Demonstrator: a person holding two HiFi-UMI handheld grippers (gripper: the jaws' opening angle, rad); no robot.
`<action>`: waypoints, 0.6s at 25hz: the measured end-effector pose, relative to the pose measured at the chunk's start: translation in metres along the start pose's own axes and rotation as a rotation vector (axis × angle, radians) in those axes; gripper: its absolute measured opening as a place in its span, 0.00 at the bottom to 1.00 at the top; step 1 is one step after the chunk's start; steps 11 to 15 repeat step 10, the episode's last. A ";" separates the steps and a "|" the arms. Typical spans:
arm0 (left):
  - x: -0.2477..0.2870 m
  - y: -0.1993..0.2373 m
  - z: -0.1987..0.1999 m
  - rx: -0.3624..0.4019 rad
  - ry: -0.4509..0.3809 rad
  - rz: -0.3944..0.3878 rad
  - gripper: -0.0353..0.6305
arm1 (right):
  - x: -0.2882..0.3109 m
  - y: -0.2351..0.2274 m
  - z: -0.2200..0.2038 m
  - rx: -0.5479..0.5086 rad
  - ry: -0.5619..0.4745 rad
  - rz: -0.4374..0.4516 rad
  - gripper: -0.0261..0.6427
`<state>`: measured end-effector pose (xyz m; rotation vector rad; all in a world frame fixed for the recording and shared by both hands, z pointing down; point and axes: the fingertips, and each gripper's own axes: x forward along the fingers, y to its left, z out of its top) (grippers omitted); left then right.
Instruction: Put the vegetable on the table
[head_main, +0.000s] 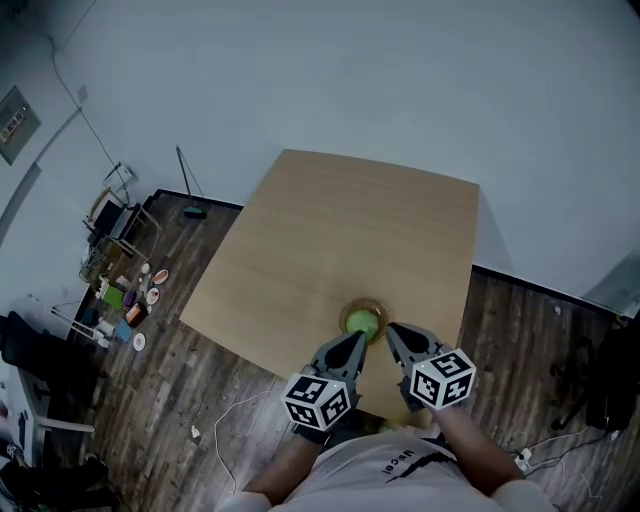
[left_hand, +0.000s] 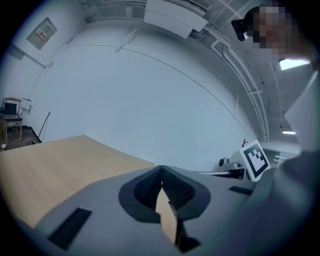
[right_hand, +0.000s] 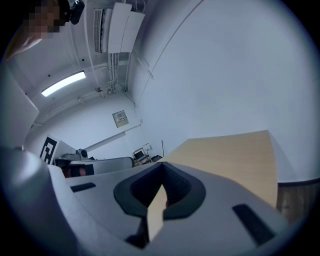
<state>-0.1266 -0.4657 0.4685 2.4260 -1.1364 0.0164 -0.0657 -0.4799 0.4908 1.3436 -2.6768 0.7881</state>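
Observation:
A green vegetable (head_main: 363, 323) lies in a small round brown bowl (head_main: 362, 306) near the front edge of the light wooden table (head_main: 340, 240). My left gripper (head_main: 357, 339) points at the bowl from the near left, its tip just short of the rim. My right gripper (head_main: 392, 331) points at it from the near right, beside the vegetable. In the left gripper view the jaws of the left gripper (left_hand: 161, 171) meet with nothing between them. The right gripper (right_hand: 162, 169) looks the same in its own view. Neither gripper view shows the vegetable.
The table (left_hand: 45, 165) stretches away bare toward a white wall. On the dark wooden floor to the left stand a wire cart with small items (head_main: 118, 262) and a broom (head_main: 190, 192). Cables (head_main: 530, 455) and dark gear (head_main: 598, 378) lie to the right.

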 end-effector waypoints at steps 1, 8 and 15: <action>0.001 0.000 -0.001 0.000 0.001 0.001 0.07 | 0.000 -0.001 -0.001 0.000 0.001 -0.001 0.06; 0.002 0.002 -0.003 0.000 0.005 0.003 0.07 | 0.001 -0.003 -0.002 -0.005 0.005 -0.006 0.06; 0.003 0.002 -0.002 0.003 0.004 0.002 0.07 | 0.002 -0.003 -0.001 -0.010 0.006 -0.008 0.06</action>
